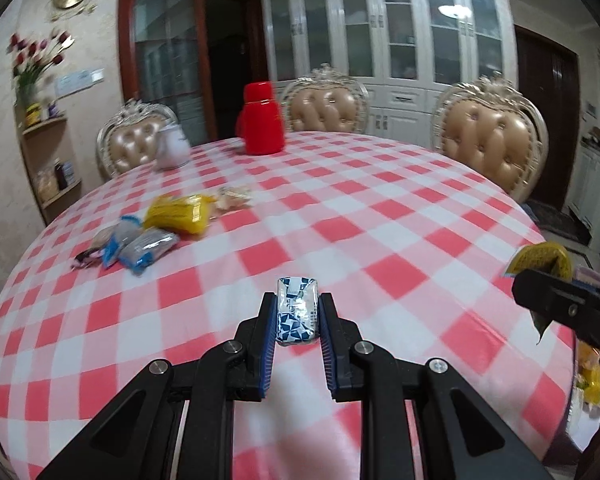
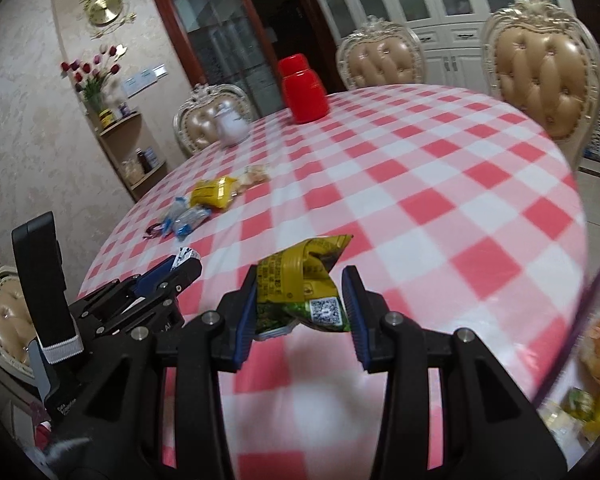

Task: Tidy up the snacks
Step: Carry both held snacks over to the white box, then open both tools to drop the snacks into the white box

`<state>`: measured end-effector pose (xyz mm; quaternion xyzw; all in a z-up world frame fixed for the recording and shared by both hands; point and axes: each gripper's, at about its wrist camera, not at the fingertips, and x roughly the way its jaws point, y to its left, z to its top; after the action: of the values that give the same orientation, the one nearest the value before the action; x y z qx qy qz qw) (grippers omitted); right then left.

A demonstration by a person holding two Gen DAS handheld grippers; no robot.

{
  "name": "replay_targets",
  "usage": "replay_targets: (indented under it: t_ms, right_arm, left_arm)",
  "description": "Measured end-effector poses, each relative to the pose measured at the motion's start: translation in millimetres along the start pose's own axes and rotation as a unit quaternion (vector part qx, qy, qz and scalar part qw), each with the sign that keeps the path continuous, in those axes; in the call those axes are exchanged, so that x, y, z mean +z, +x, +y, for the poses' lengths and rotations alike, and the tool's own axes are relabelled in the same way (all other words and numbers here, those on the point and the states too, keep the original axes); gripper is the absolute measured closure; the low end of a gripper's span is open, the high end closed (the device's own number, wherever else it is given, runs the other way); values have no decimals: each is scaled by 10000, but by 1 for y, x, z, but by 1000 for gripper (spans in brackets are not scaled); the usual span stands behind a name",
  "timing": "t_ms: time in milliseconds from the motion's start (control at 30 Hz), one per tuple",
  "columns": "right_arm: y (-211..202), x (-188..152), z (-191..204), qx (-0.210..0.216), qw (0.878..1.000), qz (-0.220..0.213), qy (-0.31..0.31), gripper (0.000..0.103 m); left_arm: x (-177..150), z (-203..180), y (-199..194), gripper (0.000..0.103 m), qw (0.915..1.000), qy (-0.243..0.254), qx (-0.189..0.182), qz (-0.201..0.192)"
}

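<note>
Jaws of left gripper (image 1: 298,306) clamped on a blue-white snack pack (image 1: 297,311), held above the checkered desk (image 1: 380,216). Ahead-left of the jaws: snack pile (image 1: 152,236), yellow bag on top, print too blurred to read. Far ahead: red flask (image 1: 260,120). Right gripper cut off at the right edge.

Right wrist view: right gripper (image 2: 302,300) jaws clamped on a yellow-green snack bag (image 2: 300,284), QR code facing camera, small text unreadable. Only here: a blurred container of snacks (image 2: 592,364), cut off at lower right. Left gripper (image 2: 168,276) sits left of the jaws.
</note>
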<state>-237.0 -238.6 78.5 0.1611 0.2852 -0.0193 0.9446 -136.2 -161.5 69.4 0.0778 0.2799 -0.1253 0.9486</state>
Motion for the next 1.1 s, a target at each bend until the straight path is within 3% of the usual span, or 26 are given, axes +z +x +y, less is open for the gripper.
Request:
replay_targets:
  t_ms: [233, 467, 567, 833, 1100]
  right_arm:
    - [-44, -2, -41, -752, 9969, -163, 150, 59]
    - [-79, -8, -93, -1357, 9892, -229, 512, 59]
    - [-90, -9, -111, -1571, 9854, -236, 609, 59]
    - [-113, -13, -150, -2074, 9745, -235, 822, 59]
    - [-132, -18, -190, -2820, 9539, -96, 1022, 59]
  left_arm:
    - [1, -70, -13, 82, 9963, 623, -585, -56]
    - [-2, -133, -29, 82, 9869, 1152, -1124, -126]
    - [-3, -152, -30, 82, 9815, 1214, -1479, 24]
    - [-11, -203, -32, 82, 9675, 1561, -1975, 244]
    - [-26, -252, -29, 82, 9495, 1902, -2434, 544]
